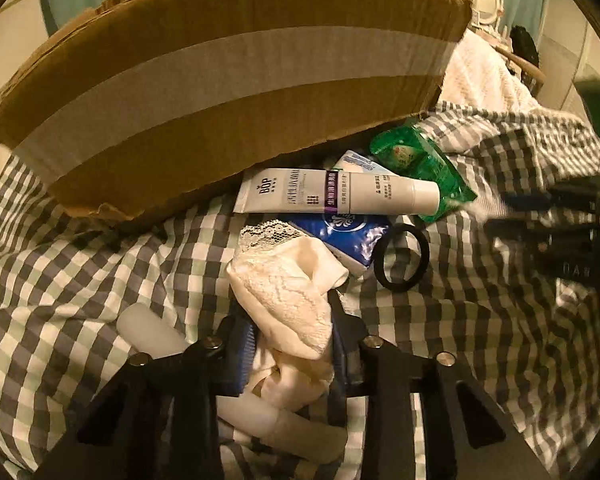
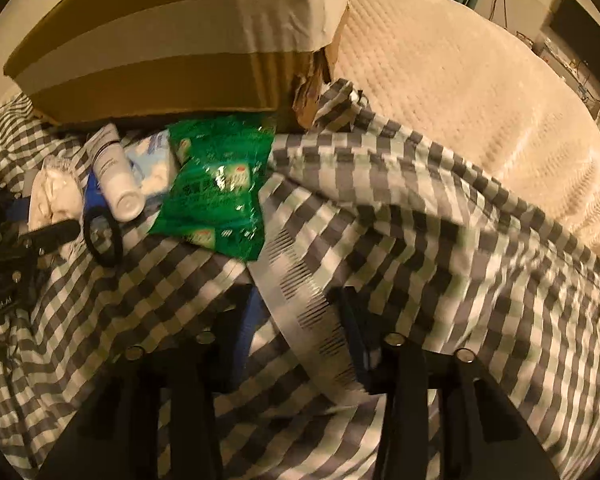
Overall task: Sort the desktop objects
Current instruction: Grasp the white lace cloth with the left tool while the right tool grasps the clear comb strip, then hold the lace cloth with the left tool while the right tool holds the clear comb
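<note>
Right claw [image 2: 296, 344] apparently gripping checked cloth [image 2: 400, 208], green packet [image 2: 220, 184], cardboard box [image 2: 172, 48] behind.

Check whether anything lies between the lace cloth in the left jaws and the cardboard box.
Yes. The white tube and the blue tissue pack lie on the checked sheet between the lace cloth and the cardboard box. Lifting over them seems wise.

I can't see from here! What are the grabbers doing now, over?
Left gripper jaws shut on lace cloth. Right gripper jaws around pale comb, grip unclear. Cardboard box close behind the pile.
</note>
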Action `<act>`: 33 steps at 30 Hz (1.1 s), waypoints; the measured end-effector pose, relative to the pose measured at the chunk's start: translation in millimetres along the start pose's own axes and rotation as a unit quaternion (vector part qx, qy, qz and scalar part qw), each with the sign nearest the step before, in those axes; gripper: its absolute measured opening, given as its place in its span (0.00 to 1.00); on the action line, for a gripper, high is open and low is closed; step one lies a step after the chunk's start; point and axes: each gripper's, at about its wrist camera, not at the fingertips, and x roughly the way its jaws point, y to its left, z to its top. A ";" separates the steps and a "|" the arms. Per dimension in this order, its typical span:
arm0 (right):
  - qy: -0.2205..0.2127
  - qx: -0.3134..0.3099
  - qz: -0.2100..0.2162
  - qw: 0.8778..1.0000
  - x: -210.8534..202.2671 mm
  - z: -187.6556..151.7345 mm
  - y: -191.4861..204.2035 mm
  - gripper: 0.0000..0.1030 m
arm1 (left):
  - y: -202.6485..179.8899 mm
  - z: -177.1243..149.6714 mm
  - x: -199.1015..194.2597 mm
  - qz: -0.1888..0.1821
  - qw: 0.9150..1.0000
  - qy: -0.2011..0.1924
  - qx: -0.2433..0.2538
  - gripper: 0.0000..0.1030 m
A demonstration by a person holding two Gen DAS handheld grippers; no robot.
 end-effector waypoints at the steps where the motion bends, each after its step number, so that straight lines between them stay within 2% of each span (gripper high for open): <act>1: 0.006 0.004 0.001 1.000 -1.1 -2.4 1.7 0.32 | 2.2 -1.0 -2.3 -0.004 1.000 -0.001 -0.005 0.29; 4: 0.022 0.018 -0.002 1.000 -10.2 -13.3 10.5 0.25 | 7.6 -4.1 -11.1 -0.015 1.000 -0.006 -0.020 0.29; 7: 0.043 0.049 0.008 0.998 -20.9 -25.3 17.5 0.13 | 13.6 -5.4 -19.1 -0.027 0.999 -0.011 -0.031 0.29; 13: 0.059 0.057 0.015 0.997 -32.2 -44.8 35.7 0.12 | 31.8 -1.1 -30.4 -0.048 0.997 -0.020 -0.049 0.29; 18: 0.054 0.084 0.010 0.995 -29.7 -51.9 32.9 0.12 | 24.8 7.6 -23.0 -0.059 0.996 -0.018 -0.059 0.29; 27: 0.030 0.150 0.008 0.988 -14.9 -61.7 20.2 0.12 | 29.0 8.8 -15.2 -0.065 0.995 -0.011 -0.070 0.29; 28: 0.025 0.153 0.001 0.988 -17.7 -66.3 21.6 0.10 | 28.4 9.0 -15.1 -0.065 0.995 -0.012 -0.069 0.29; 29: 0.023 0.154 -0.003 0.988 -17.1 -59.5 31.7 0.04 | 28.5 8.7 -15.7 -0.064 0.995 -0.012 -0.069 0.29; 33: 0.001 0.185 0.009 0.983 -39.5 -78.6 33.7 0.03 | 28.6 7.9 -18.5 -0.064 0.995 -0.017 -0.068 0.29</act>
